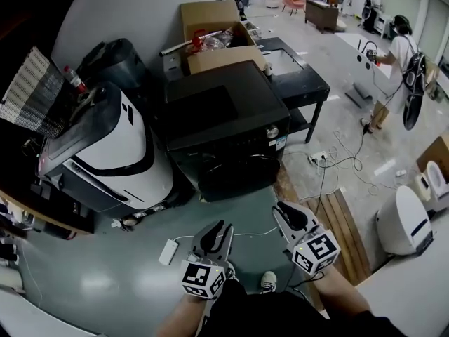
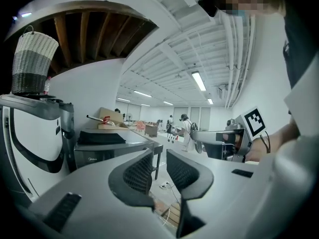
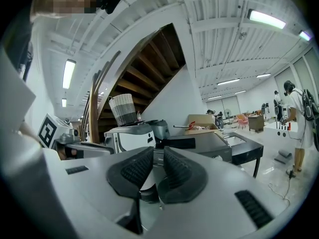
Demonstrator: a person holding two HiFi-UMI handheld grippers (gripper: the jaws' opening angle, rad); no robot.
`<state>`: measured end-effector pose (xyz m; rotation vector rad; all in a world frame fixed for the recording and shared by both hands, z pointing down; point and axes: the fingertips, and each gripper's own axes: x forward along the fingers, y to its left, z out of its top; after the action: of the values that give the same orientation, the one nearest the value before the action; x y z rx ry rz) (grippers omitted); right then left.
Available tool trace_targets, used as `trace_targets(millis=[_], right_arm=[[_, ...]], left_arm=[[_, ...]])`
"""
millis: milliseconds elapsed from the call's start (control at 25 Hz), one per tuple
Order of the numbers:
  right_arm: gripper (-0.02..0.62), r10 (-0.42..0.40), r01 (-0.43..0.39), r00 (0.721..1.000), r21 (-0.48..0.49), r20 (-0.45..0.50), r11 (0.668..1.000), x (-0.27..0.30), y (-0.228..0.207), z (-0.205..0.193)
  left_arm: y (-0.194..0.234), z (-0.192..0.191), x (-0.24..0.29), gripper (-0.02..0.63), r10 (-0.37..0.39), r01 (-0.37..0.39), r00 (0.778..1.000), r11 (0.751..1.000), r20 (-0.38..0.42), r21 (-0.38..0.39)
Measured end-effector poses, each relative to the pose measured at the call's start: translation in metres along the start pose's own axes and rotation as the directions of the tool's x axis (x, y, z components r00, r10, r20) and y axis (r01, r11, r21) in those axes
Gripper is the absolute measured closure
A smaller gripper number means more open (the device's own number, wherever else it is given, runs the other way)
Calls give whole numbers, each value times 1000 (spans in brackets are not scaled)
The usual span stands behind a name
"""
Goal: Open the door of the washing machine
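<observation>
Both pairs of jaws stand narrowly parted with nothing between them. We hold the left gripper (image 2: 159, 157) and the right gripper (image 3: 158, 152) side by side, low and roughly level, which looks like readiness for a reach and not yet a grip. Ahead of them, well apart across the green floor (image 1: 105, 272), sits the dark washing machine (image 1: 223, 121) with its front face toward us and its door (image 1: 242, 170) apparently shut. It stands between a white appliance (image 1: 119, 153) at left and a black tabletop (image 1: 302, 83) at right.
</observation>
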<state>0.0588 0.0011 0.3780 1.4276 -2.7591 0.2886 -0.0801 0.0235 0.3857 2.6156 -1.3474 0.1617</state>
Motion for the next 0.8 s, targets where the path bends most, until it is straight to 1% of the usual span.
trace_targets(millis=[160,280,480,800], right_arm=[[485,-22,22,1000,-4,4,1000,24,7,1],[460,-40,40,999,-21,8,999,41,14,2],[437,-68,69,998,-51,16,996,68,20,4],[428,-128,129,992,-77,15,989,111,31,3]], left_arm=[[25,2,3,465,-33,33,999,999,-2,0],[45,3,5,442,-59,59,998,998,-1,-1],[74,3,8,425,-97,97,995,995,-3,0],[117,2,14,408,-176,176,984,984,-9,16]])
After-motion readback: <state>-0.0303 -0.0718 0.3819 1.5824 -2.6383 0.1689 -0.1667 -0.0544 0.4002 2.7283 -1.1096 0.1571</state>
